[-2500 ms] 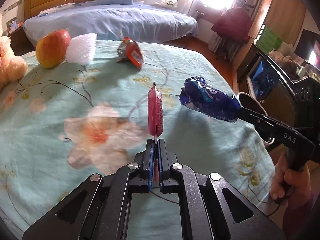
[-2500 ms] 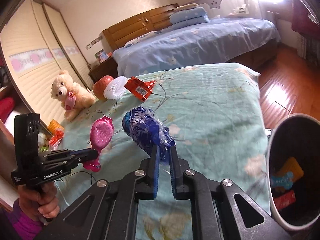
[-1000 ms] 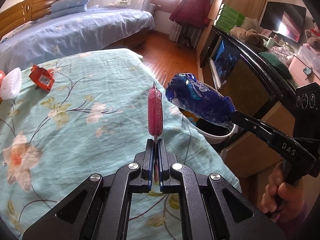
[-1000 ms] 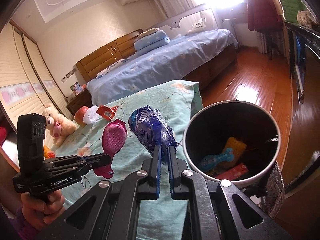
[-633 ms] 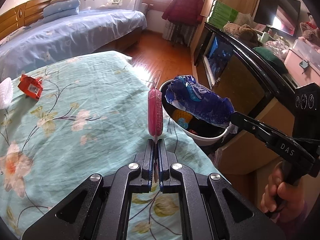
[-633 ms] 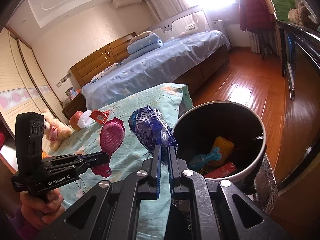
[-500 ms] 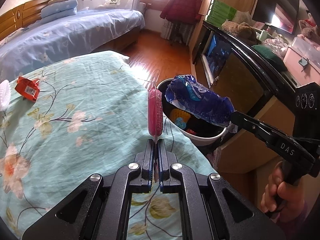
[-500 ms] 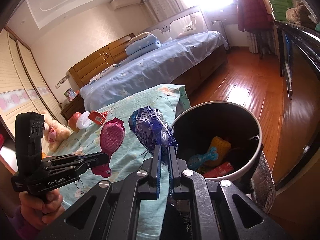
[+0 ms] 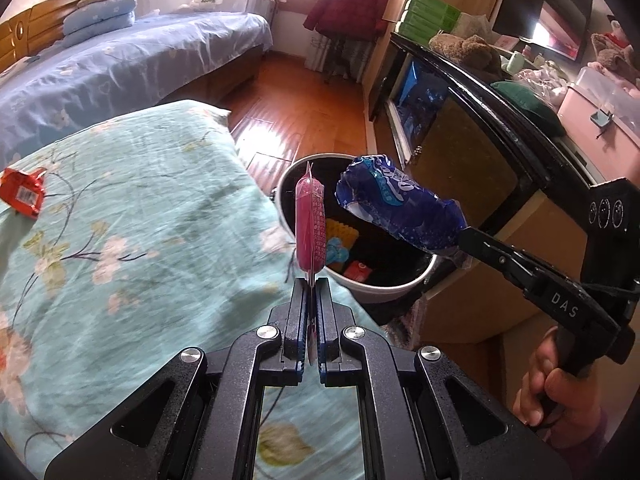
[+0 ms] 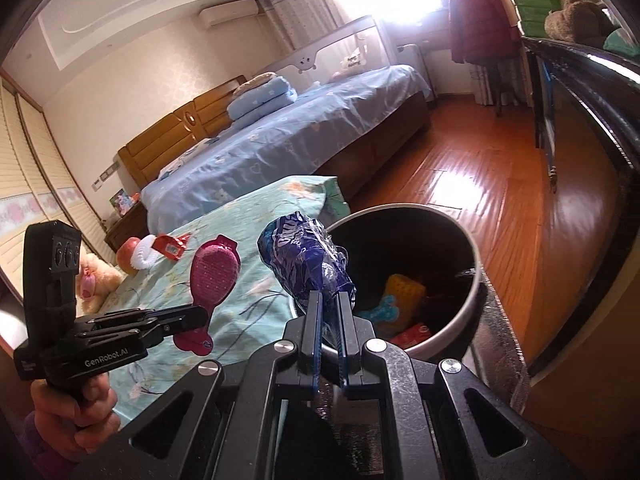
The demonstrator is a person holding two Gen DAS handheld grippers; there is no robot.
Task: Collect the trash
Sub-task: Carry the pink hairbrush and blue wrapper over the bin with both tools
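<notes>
Two grippers clamped, pink packet (image 9: 310,227), blue wrapper (image 9: 394,212), apparently over bin (image 9: 384,290)

blue wrapper (image 10: 306,258) pinched in right gripper (image 10: 330,312) fingers beside bin (image 10: 470,304) rim

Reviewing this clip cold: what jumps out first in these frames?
Two pinched wrappers held up near the round trash bin: the left gripper is shut on a pink wrapper, and the right gripper is shut on a crumpled blue wrapper. The bin stands on the floor beside the floral bedspread and already holds colourful litter.
</notes>
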